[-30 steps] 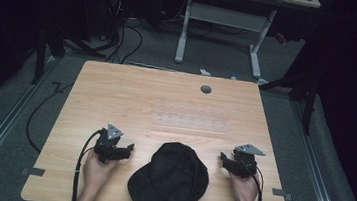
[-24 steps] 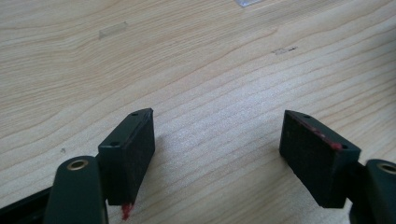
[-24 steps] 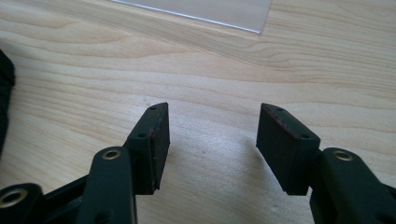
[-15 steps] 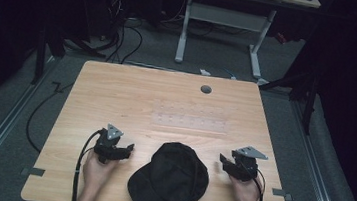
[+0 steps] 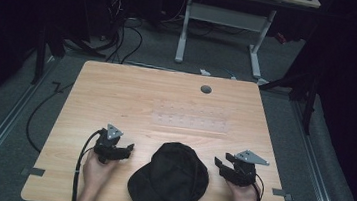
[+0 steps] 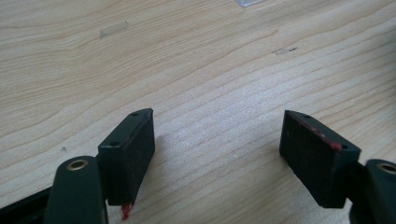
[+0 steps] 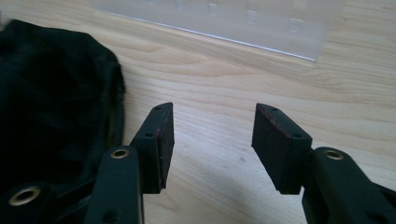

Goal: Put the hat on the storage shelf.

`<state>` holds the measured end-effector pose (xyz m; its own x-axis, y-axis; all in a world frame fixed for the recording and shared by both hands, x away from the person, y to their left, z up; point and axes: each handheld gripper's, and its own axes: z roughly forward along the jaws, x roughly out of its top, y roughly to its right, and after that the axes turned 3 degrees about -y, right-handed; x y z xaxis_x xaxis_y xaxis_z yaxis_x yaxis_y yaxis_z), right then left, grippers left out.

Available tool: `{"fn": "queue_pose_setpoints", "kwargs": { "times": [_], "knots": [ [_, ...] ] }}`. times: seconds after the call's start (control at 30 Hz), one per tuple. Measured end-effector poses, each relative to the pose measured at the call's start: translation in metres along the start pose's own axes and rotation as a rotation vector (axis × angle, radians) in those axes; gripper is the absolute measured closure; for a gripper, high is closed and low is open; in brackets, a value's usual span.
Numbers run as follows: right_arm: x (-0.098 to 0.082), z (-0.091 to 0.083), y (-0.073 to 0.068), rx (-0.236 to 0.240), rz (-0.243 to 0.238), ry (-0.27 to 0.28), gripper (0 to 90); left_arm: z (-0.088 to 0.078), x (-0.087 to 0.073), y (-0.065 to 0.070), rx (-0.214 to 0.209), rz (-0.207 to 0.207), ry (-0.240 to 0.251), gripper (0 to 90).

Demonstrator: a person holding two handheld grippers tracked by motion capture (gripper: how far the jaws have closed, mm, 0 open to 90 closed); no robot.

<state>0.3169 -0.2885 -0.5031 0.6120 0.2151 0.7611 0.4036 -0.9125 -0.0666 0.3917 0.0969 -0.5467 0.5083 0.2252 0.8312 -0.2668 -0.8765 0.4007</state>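
I hold both tongs low at the worktop's (image 5: 117, 94) near edge. Left tongs (image 5: 128, 149), at 9 o'clock of the black cap (image 5: 171, 177): jaws wide apart over bare wood, nothing between. Right tongs (image 5: 218, 163), at 3 o'clock of the cap: jaws apart, empty, just beside the cap. Cap sits at the near edge, centred. Clear plastic strip (image 5: 190, 117) lies at 12 o'clock of the cap; open wood beyond.

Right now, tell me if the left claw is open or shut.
Open: the left claw shows bare light wooden table between its spread jaws.
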Motion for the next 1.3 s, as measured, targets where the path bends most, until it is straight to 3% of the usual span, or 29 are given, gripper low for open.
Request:
{"fn": "queue_pose_setpoints", "kwargs": {
  "times": [0.47,0.97,1.3],
  "knots": [
    [0.005,-0.017,-0.026,0.091,-0.060,0.039,50.7,0.000,0.000,0.000,0.001,0.001,0.001,27.0],
    [-0.007,-0.009,-0.040,0.138,-0.096,-0.050,50.1,0.000,0.000,0.000,0.001,0.000,0.001,27.2],
    [-0.014,0.005,-0.044,0.137,-0.107,-0.093,50.7,0.000,0.000,0.000,0.006,0.002,0.001,27.0]
  ]
}}
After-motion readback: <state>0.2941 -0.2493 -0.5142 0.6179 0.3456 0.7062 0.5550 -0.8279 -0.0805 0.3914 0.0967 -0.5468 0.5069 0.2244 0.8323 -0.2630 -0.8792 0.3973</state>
